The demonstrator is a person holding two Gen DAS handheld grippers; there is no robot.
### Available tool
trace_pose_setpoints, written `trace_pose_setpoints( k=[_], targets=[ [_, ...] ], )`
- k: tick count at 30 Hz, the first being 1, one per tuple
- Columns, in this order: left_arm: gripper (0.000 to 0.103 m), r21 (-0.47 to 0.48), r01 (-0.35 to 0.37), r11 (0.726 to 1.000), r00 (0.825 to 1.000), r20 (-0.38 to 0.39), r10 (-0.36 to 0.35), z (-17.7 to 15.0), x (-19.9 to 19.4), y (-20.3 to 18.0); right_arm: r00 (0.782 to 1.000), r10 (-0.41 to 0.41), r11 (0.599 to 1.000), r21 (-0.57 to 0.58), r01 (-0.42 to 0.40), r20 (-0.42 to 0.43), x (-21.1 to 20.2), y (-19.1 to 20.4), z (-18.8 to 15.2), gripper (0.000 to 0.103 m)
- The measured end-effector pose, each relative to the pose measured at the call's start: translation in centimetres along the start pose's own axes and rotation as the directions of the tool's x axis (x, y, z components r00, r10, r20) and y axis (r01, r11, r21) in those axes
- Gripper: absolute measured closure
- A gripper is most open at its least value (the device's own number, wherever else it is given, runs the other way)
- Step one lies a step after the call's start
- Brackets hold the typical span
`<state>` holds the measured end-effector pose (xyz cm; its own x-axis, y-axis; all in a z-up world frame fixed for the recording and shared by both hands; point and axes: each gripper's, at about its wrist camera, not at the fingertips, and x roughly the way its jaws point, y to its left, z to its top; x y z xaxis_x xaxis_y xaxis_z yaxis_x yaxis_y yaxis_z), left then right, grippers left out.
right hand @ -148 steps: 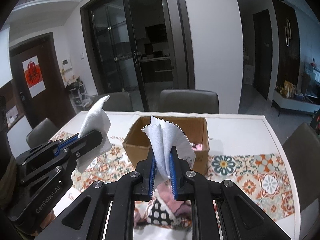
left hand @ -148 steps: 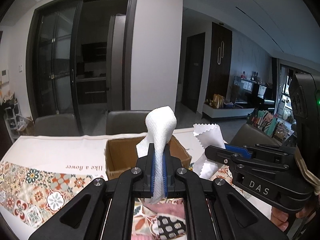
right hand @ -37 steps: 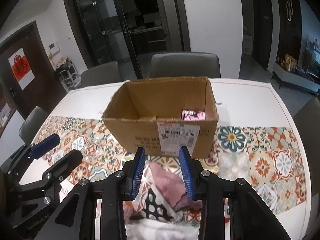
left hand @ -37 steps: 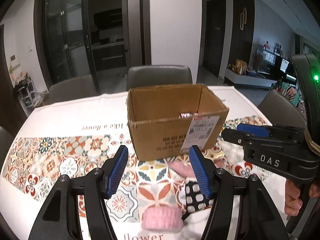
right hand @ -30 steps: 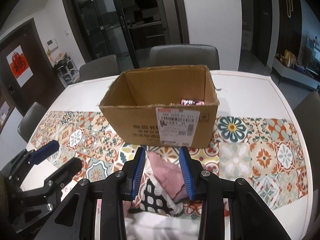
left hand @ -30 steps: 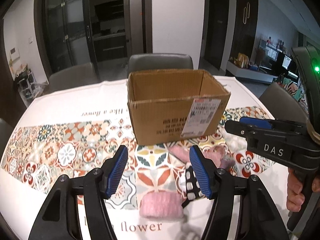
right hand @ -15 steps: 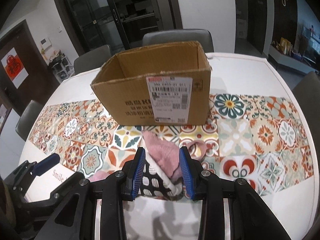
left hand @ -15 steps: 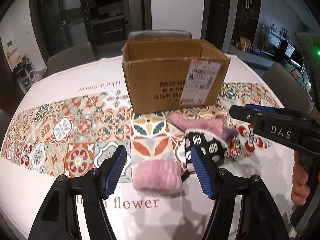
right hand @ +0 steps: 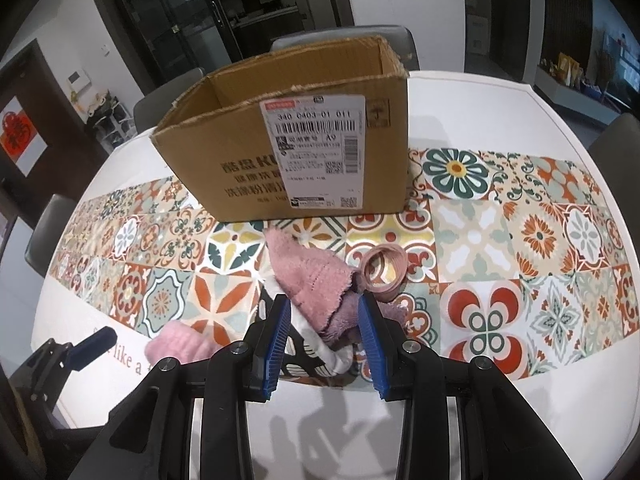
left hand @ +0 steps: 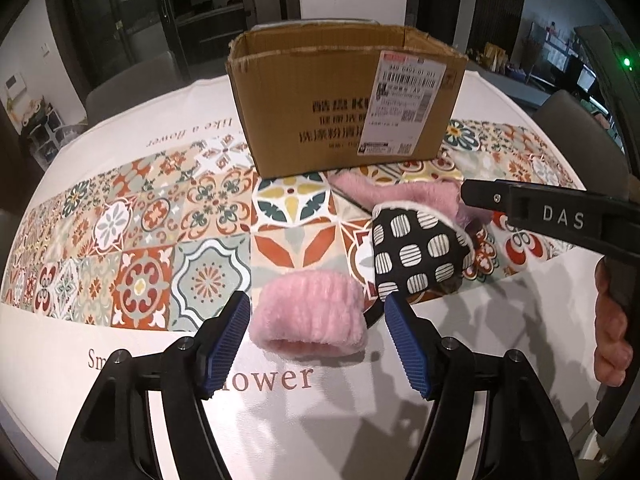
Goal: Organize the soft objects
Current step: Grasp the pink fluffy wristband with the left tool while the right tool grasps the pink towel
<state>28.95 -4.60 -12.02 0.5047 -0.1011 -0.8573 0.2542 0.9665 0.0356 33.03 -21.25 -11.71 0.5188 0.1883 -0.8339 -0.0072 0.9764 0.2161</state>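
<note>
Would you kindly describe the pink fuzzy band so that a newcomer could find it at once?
Start at the cardboard box on the patterned tablecloth and come toward the near white edge. The pink fuzzy band lies there, left of the black cloth with white spots. Unlike the flat pink towel nearer the box, it is a short, plush loop.

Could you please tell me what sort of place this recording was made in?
Most likely a home dining room: a round table with a patterned tablecloth, upholstered chairs around it, and dark glass doors behind.
</note>
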Motion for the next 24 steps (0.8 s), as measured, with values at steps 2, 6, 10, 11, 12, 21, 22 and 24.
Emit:
trace_pose_setpoints(
  k=[2, 6, 10, 11, 12, 21, 22, 24],
  targets=[
    [0.034, -0.001, -0.006, 1.000, 1.000, -0.015, 0.006, -0.1, 0.6, 0.0, 1.000, 0.000, 1.000, 0.005, 0.000, -0.013, 0.5, -0.2, 0.0, 0.066],
    [0.034, -0.007, -0.017, 1.000, 0.999, -0.044, 0.017, -0.4, 1.8, 0.1, 0.999, -0.011, 1.000, 0.004, 0.011, -0.035, 1.8, -0.4, 0.1, 0.066],
    [0.034, -0.013, -0.020, 1.000, 0.996, -0.088, 0.019, -0.7, 3.3, 0.2, 0.998, -0.009, 1.000, 0.004, 0.009, -0.061, 3.1, -0.5, 0.2, 0.066],
    [0.033, -0.016, -0.023, 1.000, 0.995, -0.096, 0.021, -0.9, 3.7, 0.2, 0.998, -0.005, 1.000, 0.004, 0.005, -0.067, 3.3, -0.4, 0.2, 0.066],
    [0.033, -0.017, -0.027, 0.999, 0.994, -0.104, 0.025, -1.0, 4.0, 0.2, 0.997, -0.001, 1.000, 0.004, 0.001, -0.073, 3.7, -0.4, 0.2, 0.066],
    [0.032, -0.035, -0.019, 0.999, 0.992, -0.126, 0.015, -1.3, 5.6, 0.5, 0.995, 0.000, 1.000, 0.010, 0.001, -0.098, 5.3, -0.6, 0.3, 0.066],
    [0.032, -0.036, -0.016, 0.999, 0.992, -0.126, 0.012, -1.4, 5.6, 0.5, 0.995, -0.001, 1.000, 0.009, 0.001, -0.101, 5.5, -0.6, 0.3, 0.066],
    [0.032, -0.039, -0.008, 0.999, 0.992, -0.125, 0.003, -1.5, 5.7, 0.4, 0.994, -0.003, 1.000, 0.010, 0.004, -0.105, 5.7, -0.7, 0.2, 0.066]
  ],
)
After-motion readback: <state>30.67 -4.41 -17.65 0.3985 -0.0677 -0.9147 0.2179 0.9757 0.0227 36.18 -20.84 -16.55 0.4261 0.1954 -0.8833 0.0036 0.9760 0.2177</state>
